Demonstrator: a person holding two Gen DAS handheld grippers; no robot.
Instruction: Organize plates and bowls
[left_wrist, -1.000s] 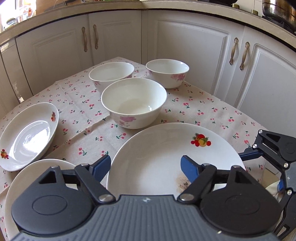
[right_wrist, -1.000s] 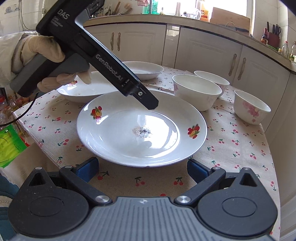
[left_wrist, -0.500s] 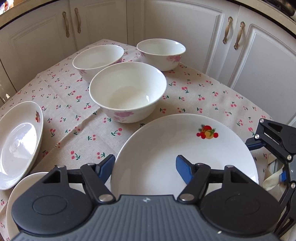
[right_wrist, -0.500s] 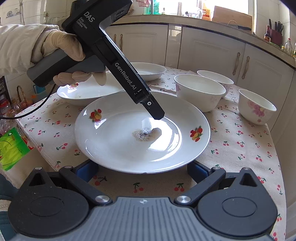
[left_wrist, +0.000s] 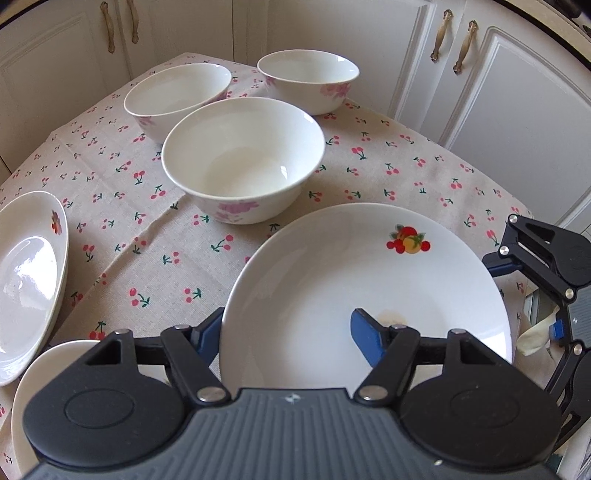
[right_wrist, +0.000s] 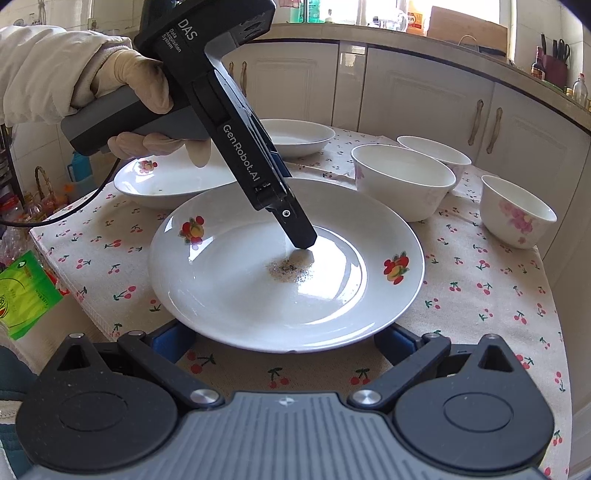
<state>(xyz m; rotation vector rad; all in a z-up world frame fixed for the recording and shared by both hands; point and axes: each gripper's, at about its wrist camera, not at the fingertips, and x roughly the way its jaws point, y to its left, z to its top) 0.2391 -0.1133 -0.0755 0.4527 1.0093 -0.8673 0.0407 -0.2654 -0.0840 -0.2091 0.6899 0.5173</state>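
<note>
Left gripper (left_wrist: 286, 332) jaws narrowed since a second ago, now straddling rim of large white fruit-print plate (left_wrist: 369, 280) on cherry-print tablecloth (left_wrist: 155, 206), tipped steeper; right gripper (right_wrist: 284, 341) wide open, empty, unmoved at plate's near edge

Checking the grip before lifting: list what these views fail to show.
Left wrist view: the left tongs have just been closing, big plate rim between them; the plate hides one pad, so a grip is unconfirmed.
Same view: the tongs' housing covers much of the near-left plate.
Right wrist view: the front bowl partly hides the rear bowl.
</note>
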